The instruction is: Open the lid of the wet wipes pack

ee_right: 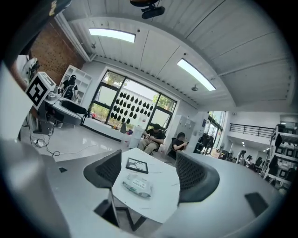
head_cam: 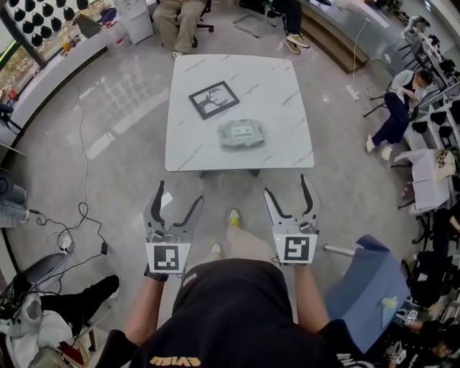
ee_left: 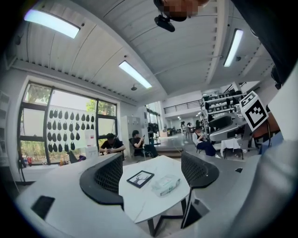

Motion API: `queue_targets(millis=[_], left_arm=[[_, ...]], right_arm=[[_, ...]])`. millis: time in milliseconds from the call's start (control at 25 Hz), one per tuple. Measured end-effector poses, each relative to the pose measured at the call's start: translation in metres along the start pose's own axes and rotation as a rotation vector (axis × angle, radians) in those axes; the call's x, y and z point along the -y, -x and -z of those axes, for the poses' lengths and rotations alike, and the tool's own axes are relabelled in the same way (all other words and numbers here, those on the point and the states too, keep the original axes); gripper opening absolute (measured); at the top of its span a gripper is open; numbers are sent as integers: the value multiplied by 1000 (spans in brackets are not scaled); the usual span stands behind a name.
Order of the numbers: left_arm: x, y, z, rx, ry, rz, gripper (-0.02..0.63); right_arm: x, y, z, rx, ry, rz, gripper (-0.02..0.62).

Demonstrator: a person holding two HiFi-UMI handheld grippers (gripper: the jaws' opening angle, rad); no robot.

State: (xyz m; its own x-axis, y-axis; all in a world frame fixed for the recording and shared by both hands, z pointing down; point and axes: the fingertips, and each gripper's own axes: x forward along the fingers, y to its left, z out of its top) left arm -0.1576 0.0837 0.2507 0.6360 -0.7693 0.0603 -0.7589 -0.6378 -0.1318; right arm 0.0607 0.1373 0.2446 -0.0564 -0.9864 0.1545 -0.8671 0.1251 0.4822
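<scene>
A pale wet wipes pack (head_cam: 241, 134) lies flat near the front of a white marble table (head_cam: 284, 93), its lid down. It also shows between the jaws in the left gripper view as the wet wipes pack (ee_left: 165, 184) and in the right gripper view as the wet wipes pack (ee_right: 137, 186). My left gripper (head_cam: 175, 200) and right gripper (head_cam: 291, 193) hover over the floor short of the table's near edge, well apart from the pack. Both stand open with nothing between their fingers.
A black-framed picture (head_cam: 213, 99) lies on the table behind the pack. People sit beyond the table's far side (head_cam: 180, 18). A blue chair (head_cam: 366, 287) stands at my right, cables and bags (head_cam: 43, 287) on the floor at my left.
</scene>
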Motion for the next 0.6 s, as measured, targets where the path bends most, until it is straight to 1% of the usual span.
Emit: queue_targets(millis=[80,200,320,440,520,600], left_arm=[[-3,-20,6,-18,14,-6,408],[-1,-55,8,-21,-23,9,407],[-1,-84,9,-33,6,5,408],[1,-109,10,-19,12,12,408],[4,-125,13,-26,23,11,408],[6,-140,16,-40,12,10,408]], right_arm=[[5,-21,6,-17,15,-23,362],[17,-47,16,-20,15,-34,362],[27,-68,31,-58,14,-58,358],[38,-89,43,-70,24,-76,344],[45,-102,50,-73,29,-88,339],[50,-113,59,-88,32,-104,330]])
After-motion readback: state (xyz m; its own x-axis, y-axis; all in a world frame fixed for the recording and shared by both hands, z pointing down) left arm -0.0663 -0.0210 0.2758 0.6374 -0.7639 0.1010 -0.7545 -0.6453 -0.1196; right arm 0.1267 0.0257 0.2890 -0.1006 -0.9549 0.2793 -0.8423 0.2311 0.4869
